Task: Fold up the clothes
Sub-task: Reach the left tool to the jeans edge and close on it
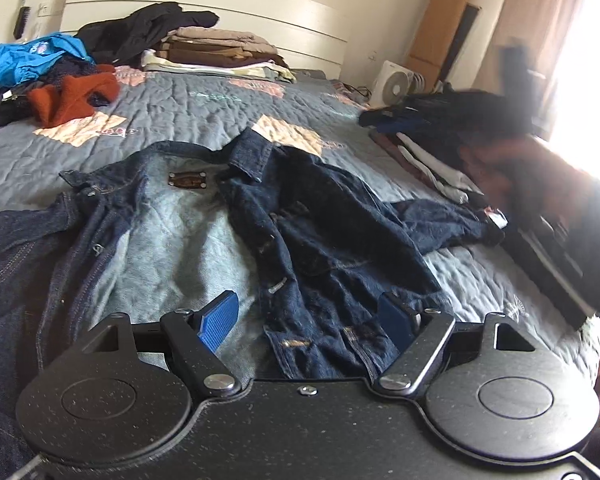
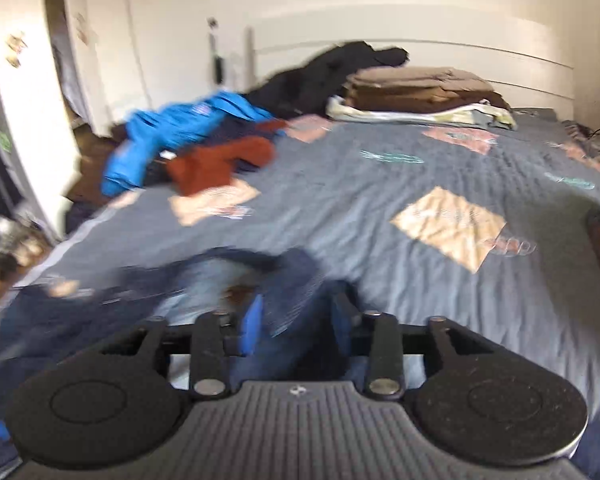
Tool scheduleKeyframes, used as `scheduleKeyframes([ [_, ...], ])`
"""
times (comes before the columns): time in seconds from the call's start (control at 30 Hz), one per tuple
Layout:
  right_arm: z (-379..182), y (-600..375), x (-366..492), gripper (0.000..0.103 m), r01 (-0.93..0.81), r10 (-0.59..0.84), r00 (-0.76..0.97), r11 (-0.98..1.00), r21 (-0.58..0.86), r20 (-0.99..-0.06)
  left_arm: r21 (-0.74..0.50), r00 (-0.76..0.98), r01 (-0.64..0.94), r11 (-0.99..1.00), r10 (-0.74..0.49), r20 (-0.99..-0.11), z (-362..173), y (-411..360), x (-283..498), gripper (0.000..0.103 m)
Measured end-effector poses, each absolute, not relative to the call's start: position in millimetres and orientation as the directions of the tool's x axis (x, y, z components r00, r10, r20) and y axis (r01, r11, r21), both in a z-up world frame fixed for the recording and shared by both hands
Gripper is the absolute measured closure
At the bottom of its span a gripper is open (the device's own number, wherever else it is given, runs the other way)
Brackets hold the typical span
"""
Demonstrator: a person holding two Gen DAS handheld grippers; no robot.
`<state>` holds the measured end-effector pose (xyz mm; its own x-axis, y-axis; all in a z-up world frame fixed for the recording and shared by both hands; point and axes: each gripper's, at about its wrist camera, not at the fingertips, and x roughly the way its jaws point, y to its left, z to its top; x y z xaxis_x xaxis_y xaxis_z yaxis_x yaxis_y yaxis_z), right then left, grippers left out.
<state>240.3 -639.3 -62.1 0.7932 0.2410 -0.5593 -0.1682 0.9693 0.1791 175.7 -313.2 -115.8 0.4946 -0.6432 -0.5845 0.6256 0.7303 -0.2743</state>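
A dark denim jacket (image 1: 236, 216) lies spread open on the bed (image 1: 204, 108), lining up, its collar toward 12 o'clock and a brown label just under the collar. Its right front panel is folded over the lining, and 1 sleeve trails off toward 3 o'clock.

The left tool (image 1: 307, 316) hovers over the jacket's hem at 6 o'clock in the left wrist view, its 2 blue pads (image 1: 217, 320) spread wide with nothing between them; the right pad sits over the folded panel, the left over the pale lining.

In the right wrist view the picture is smeared by motion. The right tool (image 2: 296, 328) has its pads much closer together, and blurred denim (image 2: 204, 280) fills the gap, so it appears to be pinching jacket cloth, though the blur makes that uncertain. In the left wrist view a blurred dark shape at 3 o'clock is probably this tool with a hand, at the sleeve's end.

At 10 o'clock on the bed sits a loose heap: a blue garment (image 1: 28, 56) and a rust sweater (image 1: 74, 94). At 12 o'clock, against the headboard (image 1: 204, 8), is a black garment (image 1: 140, 28) beside a folded stack (image 1: 220, 50). At 2 o'clock a second stack (image 1: 428, 136) rests on the bed edge, with a white fan (image 1: 394, 84) beyond it.
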Motion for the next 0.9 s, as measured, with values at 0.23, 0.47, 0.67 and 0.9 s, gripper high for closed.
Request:
scheduleKeyframes([
  [0.23, -96, -598, 90, 0.043, -0.021, 0.227, 0.771, 0.943, 0.333, -0.595, -0.232, 0.494, 0.667, 0.708, -0.653, -0.573, -116, -317, 130, 0.027],
  [0.47, -119, -567, 7, 0.039, 0.015, 0.165, 0.79, 0.958, 0.288, -0.591, -0.222, 0.515, 0.658, 0.719, -0.645, -0.564, -129, -306, 71, 0.027],
  [0.67, -130, -549, -12, 0.039, -0.053, 0.163, 0.764, 0.98, 0.191, -0.625, 0.058, 0.562, 0.742, 0.668, -0.572, -0.598, -144, -308, 26, 0.03],
  [0.9, -137, -565, -47, 0.038, -0.04, 0.164, 0.764, 0.977, 0.208, -0.624, 0.26, 0.506, 0.849, 0.46, -0.563, -0.654, -150, -320, 3, 0.037],
])
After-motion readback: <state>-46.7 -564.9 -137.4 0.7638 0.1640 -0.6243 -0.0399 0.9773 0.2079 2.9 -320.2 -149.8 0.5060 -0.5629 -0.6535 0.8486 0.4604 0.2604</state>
